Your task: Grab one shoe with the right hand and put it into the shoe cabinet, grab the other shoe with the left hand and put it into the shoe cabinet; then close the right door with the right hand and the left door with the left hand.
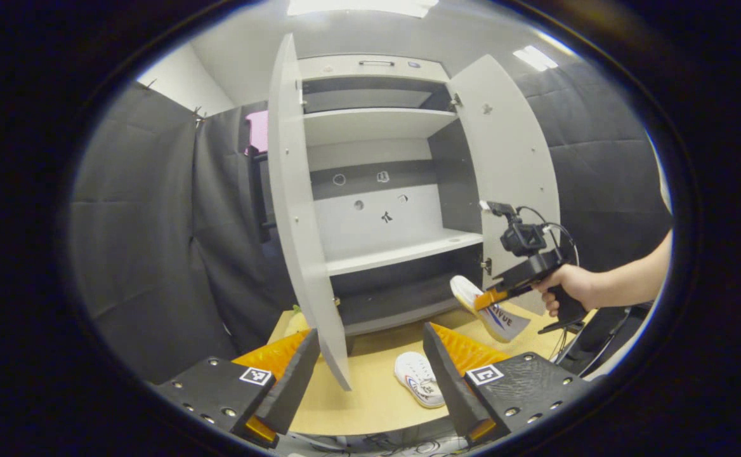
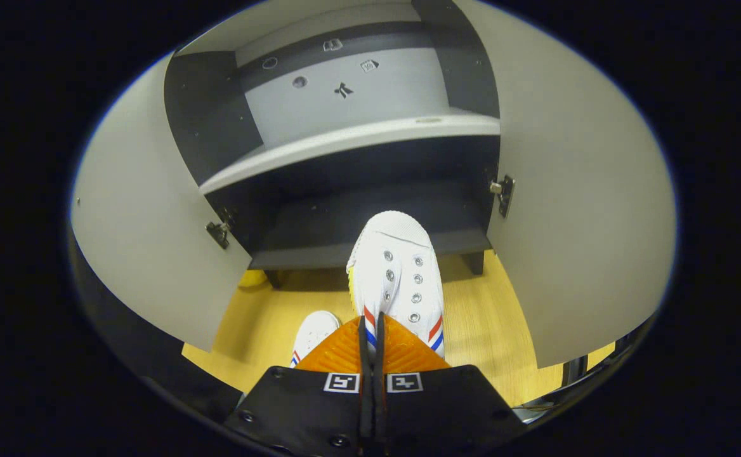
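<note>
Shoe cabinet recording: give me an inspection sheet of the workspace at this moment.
Surface: wooden table, cabinet standing on it.
Job's things: shoe cabinet with both doors open, lower shelves bare; held shoe toe toward the bottom compartment; second shoe lying on the table.
Clutter: a yellow object by the cabinet's left foot, unidentifiable.
Grippers: right gripper shut on the held shoe; left gripper open, above the table.
Cables: a black cable loops off the right gripper.
Surroundings: black cloth booth wall, ceiling lights.

White shoe (image 2: 396, 273) aloft; its twin (image 1: 419, 379) (tabletop) — cabinet (image 1: 377, 190) open.
</note>
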### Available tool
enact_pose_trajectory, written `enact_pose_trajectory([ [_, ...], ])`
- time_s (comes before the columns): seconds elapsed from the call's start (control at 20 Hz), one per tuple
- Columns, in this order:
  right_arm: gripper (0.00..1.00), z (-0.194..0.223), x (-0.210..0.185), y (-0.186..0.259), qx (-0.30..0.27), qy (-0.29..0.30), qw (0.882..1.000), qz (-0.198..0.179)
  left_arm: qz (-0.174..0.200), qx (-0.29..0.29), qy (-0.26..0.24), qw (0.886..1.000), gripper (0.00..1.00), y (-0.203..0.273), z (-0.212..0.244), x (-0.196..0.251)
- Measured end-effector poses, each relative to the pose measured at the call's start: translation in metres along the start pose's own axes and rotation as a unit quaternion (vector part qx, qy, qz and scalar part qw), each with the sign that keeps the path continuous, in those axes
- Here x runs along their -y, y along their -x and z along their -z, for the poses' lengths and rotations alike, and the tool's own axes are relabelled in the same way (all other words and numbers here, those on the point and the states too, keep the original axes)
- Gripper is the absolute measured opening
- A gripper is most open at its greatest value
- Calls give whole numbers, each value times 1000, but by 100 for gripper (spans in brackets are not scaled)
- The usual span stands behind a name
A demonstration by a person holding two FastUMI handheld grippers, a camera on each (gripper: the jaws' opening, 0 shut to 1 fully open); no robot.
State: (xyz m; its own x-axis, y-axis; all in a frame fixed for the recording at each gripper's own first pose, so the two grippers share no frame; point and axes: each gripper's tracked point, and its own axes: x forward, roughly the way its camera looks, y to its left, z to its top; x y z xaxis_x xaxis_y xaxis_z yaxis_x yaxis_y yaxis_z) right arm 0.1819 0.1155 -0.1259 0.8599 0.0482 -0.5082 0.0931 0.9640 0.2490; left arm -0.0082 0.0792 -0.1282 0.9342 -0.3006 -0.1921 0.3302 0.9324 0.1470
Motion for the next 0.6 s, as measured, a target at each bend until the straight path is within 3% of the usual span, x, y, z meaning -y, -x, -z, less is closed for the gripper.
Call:
enact_pose_trajectory([
  [0.25,2,-74,-13,38,76,11,997,-9,18,12,27,999,94,-5,-7,8],
  [0.6,2,-176,-50,51,163,38,985,-32,25,26,30,999,94,-15,-16,4],
])
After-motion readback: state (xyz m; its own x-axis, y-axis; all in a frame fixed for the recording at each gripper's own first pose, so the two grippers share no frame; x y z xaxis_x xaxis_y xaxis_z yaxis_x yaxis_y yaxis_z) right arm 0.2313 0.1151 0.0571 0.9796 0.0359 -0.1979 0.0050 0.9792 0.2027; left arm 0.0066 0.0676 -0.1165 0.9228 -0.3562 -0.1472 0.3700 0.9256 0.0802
